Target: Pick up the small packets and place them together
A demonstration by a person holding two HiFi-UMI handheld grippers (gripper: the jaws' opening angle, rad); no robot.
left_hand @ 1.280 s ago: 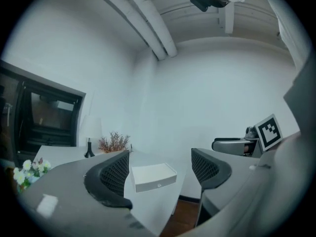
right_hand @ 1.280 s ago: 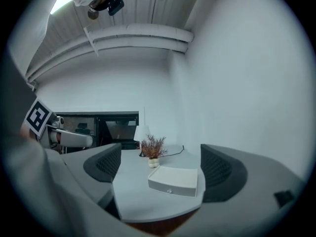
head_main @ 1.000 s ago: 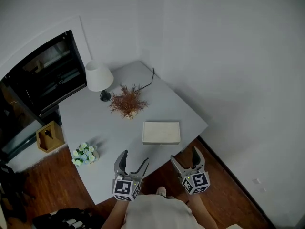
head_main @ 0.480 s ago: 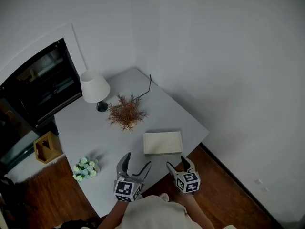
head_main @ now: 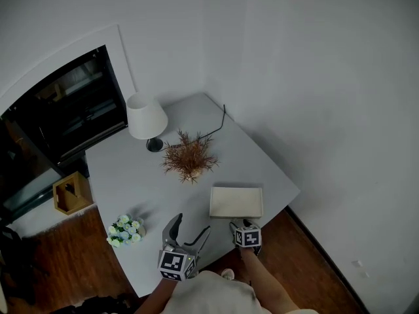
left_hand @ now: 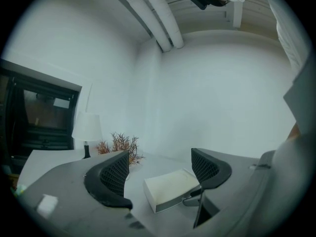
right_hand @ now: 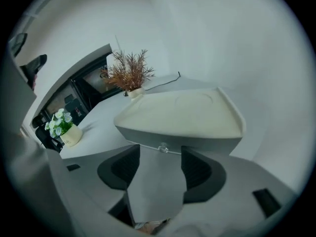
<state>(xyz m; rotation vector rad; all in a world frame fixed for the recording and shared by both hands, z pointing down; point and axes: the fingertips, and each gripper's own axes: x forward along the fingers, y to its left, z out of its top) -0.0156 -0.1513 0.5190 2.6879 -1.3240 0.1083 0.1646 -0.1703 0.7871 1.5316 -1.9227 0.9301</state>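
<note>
Head view: a grey table [head_main: 131, 175] stands in a corner of the room. On it are a lamp [head_main: 146, 116], a dried plant [head_main: 190, 159], a pot of flowers [head_main: 124, 230] near the left edge and a closed cream box [head_main: 236, 201] near the front edge. A black cable [head_main: 219, 124] runs from behind the plant towards the wall. A wooden holder [head_main: 71, 193] sits low beside the table, under a dark opening [head_main: 65, 110] in the wall. The left gripper [head_main: 190, 224] hangs over the table's front edge, its fingers spread wide with nothing in them. The right gripper [head_main: 243, 225] is just at the box's near side, pointing at it. No packets can be seen in this or either other view.

Left gripper view: the left gripper [left_hand: 160, 174] has its jaws wide apart and empty. Beyond the gap the box [left_hand: 170, 187] lies on the table, lid down. The lamp [left_hand: 88, 127] and plant [left_hand: 118, 144] stand farther back on the left.

Right gripper view: the right gripper [right_hand: 159, 167] has its jaws partly apart, and only the table surface [right_hand: 98, 127] shows between them. The box [right_hand: 182, 115] fills the view just past the tips, with a small clasp [right_hand: 162, 147] on its front facing the gap; whether the tips touch it cannot be told. The plant [right_hand: 129, 73] and cable [right_hand: 168, 80] lie behind the box, and the flowers [right_hand: 61, 125] are off to the left
</note>
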